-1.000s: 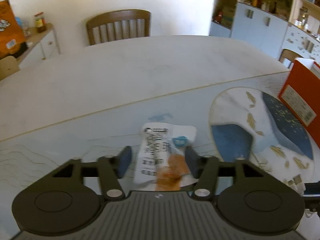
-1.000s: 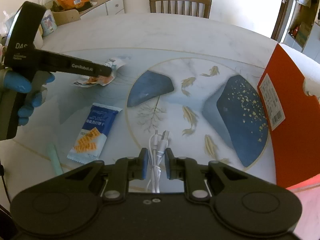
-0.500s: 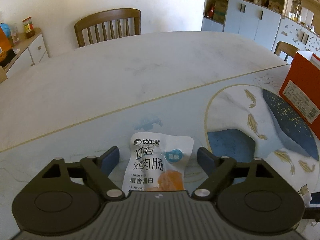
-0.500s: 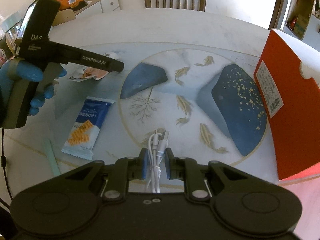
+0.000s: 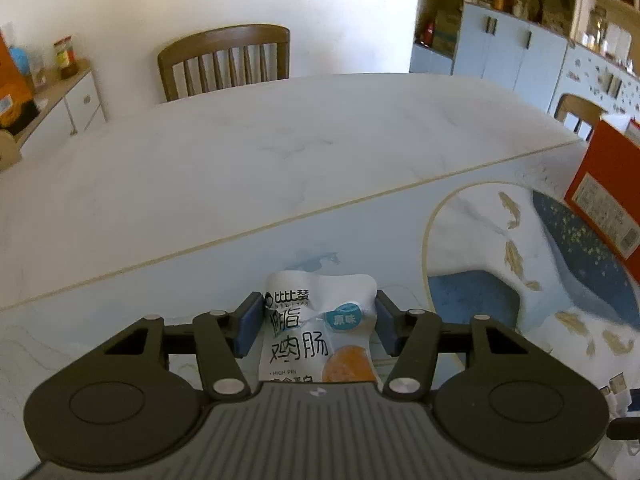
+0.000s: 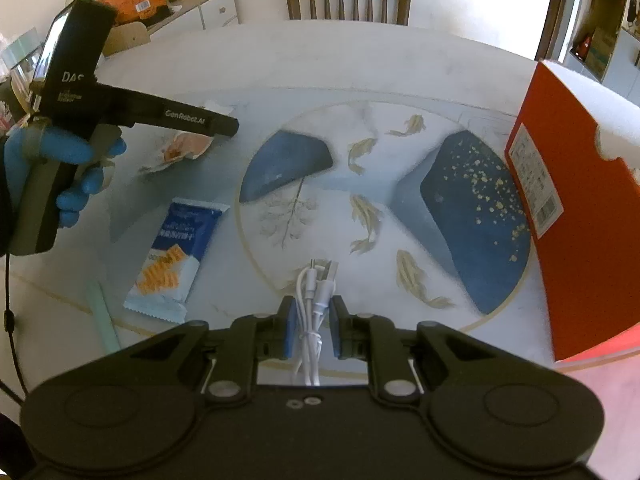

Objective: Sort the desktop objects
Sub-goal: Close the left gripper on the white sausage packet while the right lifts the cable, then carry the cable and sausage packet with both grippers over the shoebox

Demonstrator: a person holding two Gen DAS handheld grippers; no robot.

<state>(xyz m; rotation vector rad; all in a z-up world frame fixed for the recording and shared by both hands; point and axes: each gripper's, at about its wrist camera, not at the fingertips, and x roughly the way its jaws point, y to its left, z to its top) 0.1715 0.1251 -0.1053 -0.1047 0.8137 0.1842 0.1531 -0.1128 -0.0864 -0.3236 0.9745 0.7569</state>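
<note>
In the left wrist view my left gripper (image 5: 318, 326) has closed on a white chicken-sausage snack packet (image 5: 316, 336), its blue pads pressing both edges so the packet bulges. In the right wrist view the left gripper (image 6: 224, 124) is seen over that packet (image 6: 184, 148) at the mat's left. My right gripper (image 6: 313, 326) is shut on a bundled white USB cable (image 6: 314, 300), held above the mat. A blue cracker packet (image 6: 176, 256) lies flat on the mat to the left of it.
An orange box (image 6: 568, 216) stands upright at the right edge of the table, also in the left wrist view (image 5: 608, 184). A pale green stick (image 6: 102, 316) lies near the front left. A wooden chair (image 5: 224, 62) stands behind the marble table (image 5: 280, 144).
My left gripper opened wide around the snack packet, then closed in on it, squeezing its sides. My right gripper kept hold of the cable and shifted slightly.
</note>
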